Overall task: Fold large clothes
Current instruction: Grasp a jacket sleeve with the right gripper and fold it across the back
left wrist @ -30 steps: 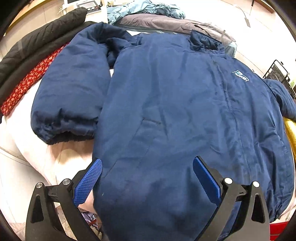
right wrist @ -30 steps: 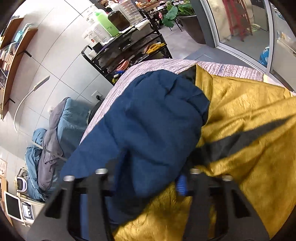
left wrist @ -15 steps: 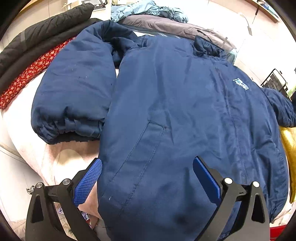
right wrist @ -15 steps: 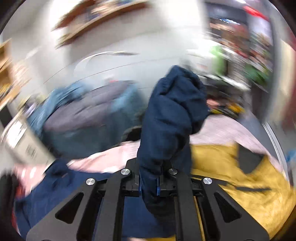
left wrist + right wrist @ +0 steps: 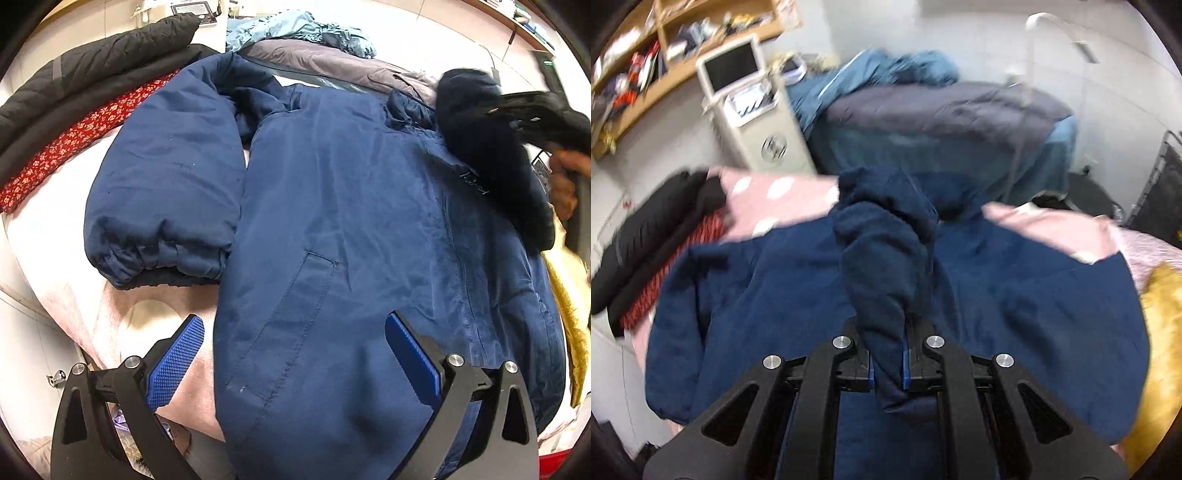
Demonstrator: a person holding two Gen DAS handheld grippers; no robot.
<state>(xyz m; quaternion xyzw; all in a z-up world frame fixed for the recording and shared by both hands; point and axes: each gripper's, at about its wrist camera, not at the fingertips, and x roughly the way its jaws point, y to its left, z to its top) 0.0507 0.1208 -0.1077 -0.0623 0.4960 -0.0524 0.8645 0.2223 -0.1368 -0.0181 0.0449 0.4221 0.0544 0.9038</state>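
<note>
Navy padded jacket [image 5: 351, 221] lies front-up on a pink bed cover [image 5: 66, 236], hem nearest the left camera, collar at the far side. Change since a second ago: the right sleeve [image 5: 886, 266], then resting off to the right over the gold fabric [image 5: 569, 295], is now lifted and swung across above the jacket's chest, so the sleeve fold-in looks under way, not yet laid down. Right gripper [image 5: 888, 365] has its jaws clamped together on that sleeve, cloth bunched between the blue pads. Left gripper [image 5: 295, 365] has jaws wide apart, hovering over the hem and gripping nothing; whether it touches the fabric can't be told. Left sleeve [image 5: 166, 192] already lies folded down beside the body at the left. Hard to read: the right view is motion-blurred; in the left view the right gripper and the person's hand [image 5: 565, 177] are smeared and cut by the frame edge. Chest logo is mostly covered by the sleeve. Black coat [image 5: 85, 74] and red floral cloth [image 5: 74, 136] sit far left.
</note>
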